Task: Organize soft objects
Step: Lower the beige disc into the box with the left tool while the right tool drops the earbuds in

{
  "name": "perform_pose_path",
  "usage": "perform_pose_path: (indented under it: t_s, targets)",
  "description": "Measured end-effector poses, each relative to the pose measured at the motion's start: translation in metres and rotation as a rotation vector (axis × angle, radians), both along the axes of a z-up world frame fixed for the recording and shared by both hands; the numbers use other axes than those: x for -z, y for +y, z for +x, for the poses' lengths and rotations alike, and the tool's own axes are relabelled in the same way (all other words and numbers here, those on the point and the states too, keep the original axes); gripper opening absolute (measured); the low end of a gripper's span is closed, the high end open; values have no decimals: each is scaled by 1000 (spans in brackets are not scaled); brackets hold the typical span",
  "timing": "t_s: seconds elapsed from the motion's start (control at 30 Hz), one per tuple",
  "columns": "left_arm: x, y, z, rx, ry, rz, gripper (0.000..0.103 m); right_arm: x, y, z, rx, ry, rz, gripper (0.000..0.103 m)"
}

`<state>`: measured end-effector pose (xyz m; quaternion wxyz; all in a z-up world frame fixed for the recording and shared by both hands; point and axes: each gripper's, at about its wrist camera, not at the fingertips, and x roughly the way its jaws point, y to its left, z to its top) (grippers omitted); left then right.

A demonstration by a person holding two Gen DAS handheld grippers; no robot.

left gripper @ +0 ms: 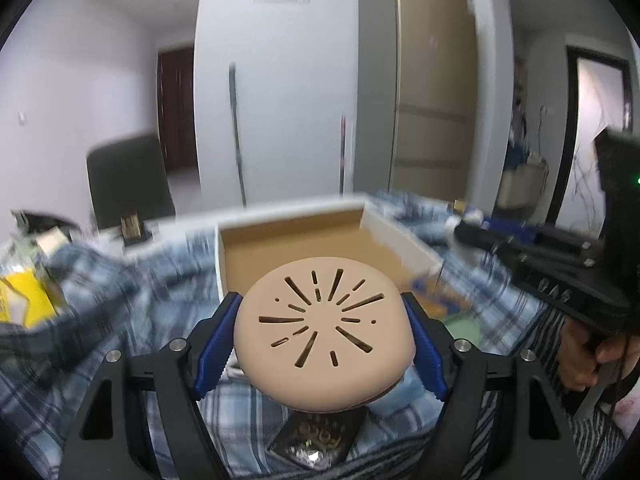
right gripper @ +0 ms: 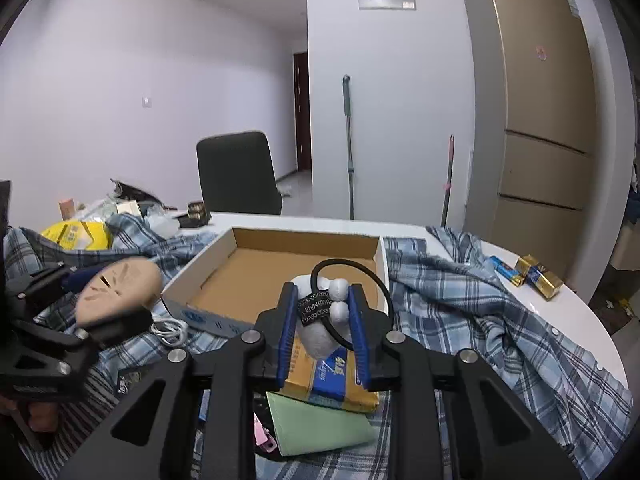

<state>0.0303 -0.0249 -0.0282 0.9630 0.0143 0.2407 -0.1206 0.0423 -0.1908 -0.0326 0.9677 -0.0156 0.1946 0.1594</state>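
My left gripper (left gripper: 322, 336) is shut on a round beige soft pad with slits (left gripper: 322, 332), held above the plaid cloth just before the open cardboard box (left gripper: 300, 240). The pad (right gripper: 116, 292) and the left gripper (right gripper: 60, 320) also show at the left of the right wrist view. My right gripper (right gripper: 324, 320) is shut on a white plush toy with a black hair tie (right gripper: 320, 320), held above an orange and blue packet, near the front edge of the box (right gripper: 276, 264). The right gripper body (left gripper: 560, 272) shows at right in the left wrist view.
A blue plaid shirt (right gripper: 480, 312) covers the white table (right gripper: 560, 308). A yellow bag (right gripper: 80, 236), white cable (right gripper: 172, 330), green paper (right gripper: 320, 424), orange packet (right gripper: 328, 384) and gold packets (right gripper: 536, 274) lie around. A black chair (right gripper: 236, 176) stands behind.
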Motion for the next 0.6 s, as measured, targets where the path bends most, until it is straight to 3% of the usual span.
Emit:
perform_pose_path:
  t_s: [0.23,0.33,0.43,0.6]
  targets:
    - [-30,9,-42,-90,-325,-8,79,-5,3,-9,-16,-58,3,24]
    - [-36,10,-52,-98,-382,-22,79,-11,1,-13,6,-76,11,24]
    - [-46,12,-52,-98,-382,-77,79,-21,0,-14,5,-74,16,24]
    - [-68,19,-45,-155,-435,-142,79,-55,0,-14,16,-164,-20,24]
